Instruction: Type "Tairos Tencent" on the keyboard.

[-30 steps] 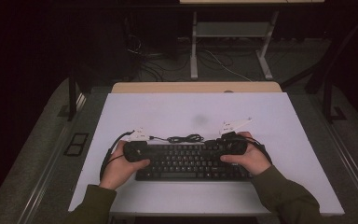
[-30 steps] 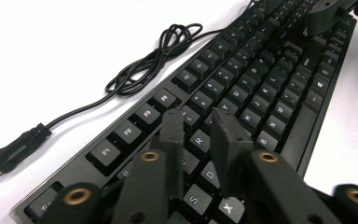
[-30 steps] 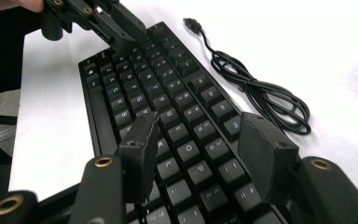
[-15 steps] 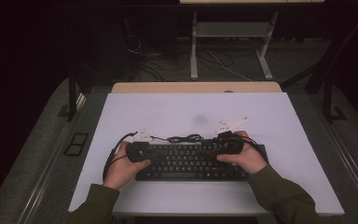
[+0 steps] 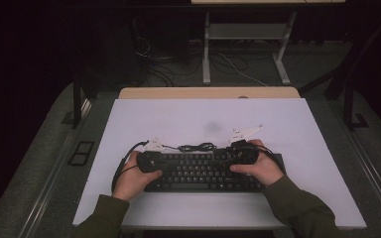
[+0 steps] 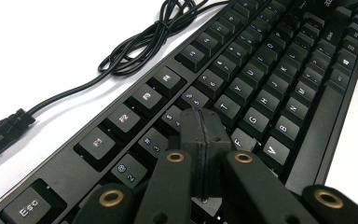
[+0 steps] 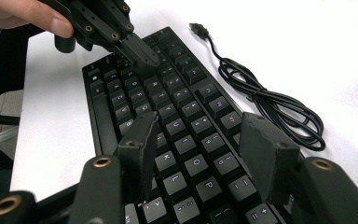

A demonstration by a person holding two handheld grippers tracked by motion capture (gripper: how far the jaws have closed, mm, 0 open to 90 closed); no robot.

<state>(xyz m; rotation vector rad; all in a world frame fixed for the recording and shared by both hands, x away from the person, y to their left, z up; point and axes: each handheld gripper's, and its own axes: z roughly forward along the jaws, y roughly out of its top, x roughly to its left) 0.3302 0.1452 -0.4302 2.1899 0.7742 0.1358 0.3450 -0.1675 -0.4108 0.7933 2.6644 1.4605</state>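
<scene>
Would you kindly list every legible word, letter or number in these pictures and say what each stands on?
"Esc" on the corner key of the keyboard.
"T", "G", "B", "V", "Y" on letter keys, left gripper view.
"K", "O", "P", "L" on keys, right gripper view.
Function-row legends and the print at the keyboard's far corner: too blurred to read.

Keyboard point(image 6: 242, 88) matt black plastic; cable point(image 7: 265, 98) glossy, probably rubber; table point(image 5: 188, 119) smooth matt white; jaws rough black.
</scene>
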